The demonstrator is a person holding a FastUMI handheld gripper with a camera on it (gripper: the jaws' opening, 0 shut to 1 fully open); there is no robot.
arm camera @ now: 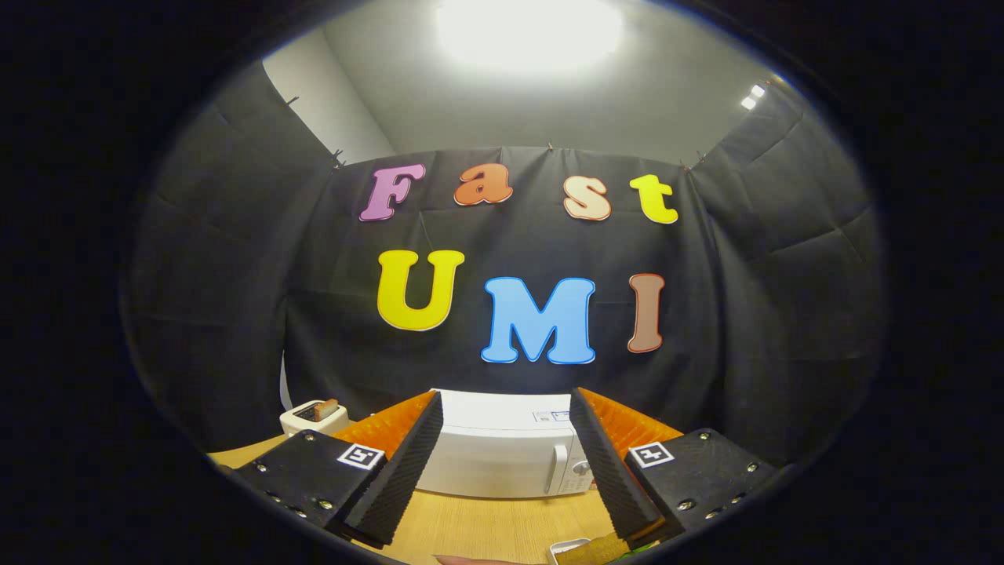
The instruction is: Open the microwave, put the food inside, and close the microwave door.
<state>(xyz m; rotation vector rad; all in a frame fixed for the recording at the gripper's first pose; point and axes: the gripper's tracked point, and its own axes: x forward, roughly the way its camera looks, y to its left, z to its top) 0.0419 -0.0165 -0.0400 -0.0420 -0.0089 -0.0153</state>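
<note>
— On the wooden table [486, 526], where is the microwave [502, 455]?
— Beyond the gripper [506, 408], door closed, toaster [312, 416] to its left.
— The jaws?
— Spread wide, holding nothing.

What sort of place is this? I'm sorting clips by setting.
Probably a staged kitchen corner in a recording booth, not a real home: a white microwave, door closed, and a toaster holding toast stand on a wooden table against black cloth. The gripper is open, fingers empty.
</note>
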